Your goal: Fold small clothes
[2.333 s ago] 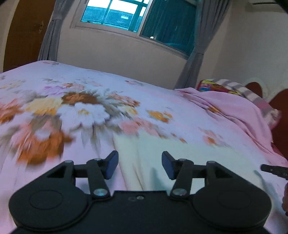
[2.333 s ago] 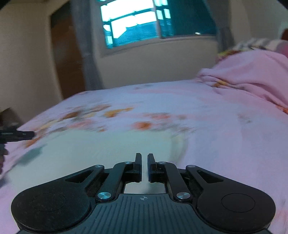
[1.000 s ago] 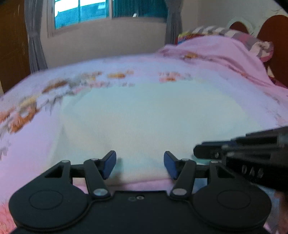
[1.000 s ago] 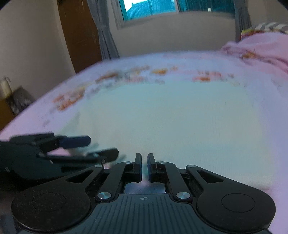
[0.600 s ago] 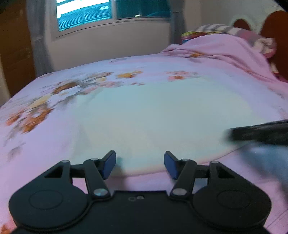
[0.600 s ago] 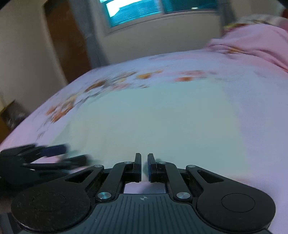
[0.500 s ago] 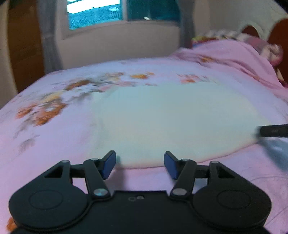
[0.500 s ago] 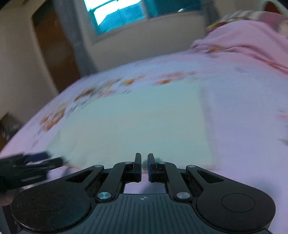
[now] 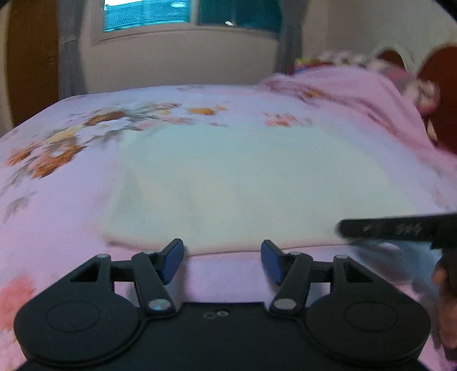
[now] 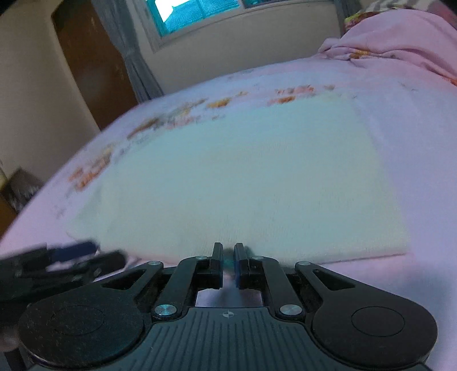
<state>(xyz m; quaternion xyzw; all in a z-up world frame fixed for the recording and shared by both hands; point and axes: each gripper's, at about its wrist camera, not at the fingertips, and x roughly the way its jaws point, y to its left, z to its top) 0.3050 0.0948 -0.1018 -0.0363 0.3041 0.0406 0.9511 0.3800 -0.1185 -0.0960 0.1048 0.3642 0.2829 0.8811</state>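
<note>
A pale cream garment (image 9: 242, 185) lies flat on the pink floral bedspread (image 9: 57, 199); it also shows in the right wrist view (image 10: 242, 177). My left gripper (image 9: 222, 258) is open and empty at the garment's near edge, towards its left corner. My right gripper (image 10: 228, 258) is nearly shut with a thin gap, empty, just at the near edge of the garment. The right gripper shows as a dark bar in the left wrist view (image 9: 400, 228). The left gripper shows blurred at the lower left of the right wrist view (image 10: 62, 259).
A rumpled pink blanket (image 9: 357, 94) and pillows (image 9: 342, 58) lie at the far right by a dark headboard (image 9: 440, 94). A window (image 9: 182, 11) with grey curtains is behind the bed. A brown door (image 10: 94, 62) stands at the left.
Both grippers have swung from the sides of the garment to its near edge and dropped low. The left stayed open and the right stayed nearly shut.
</note>
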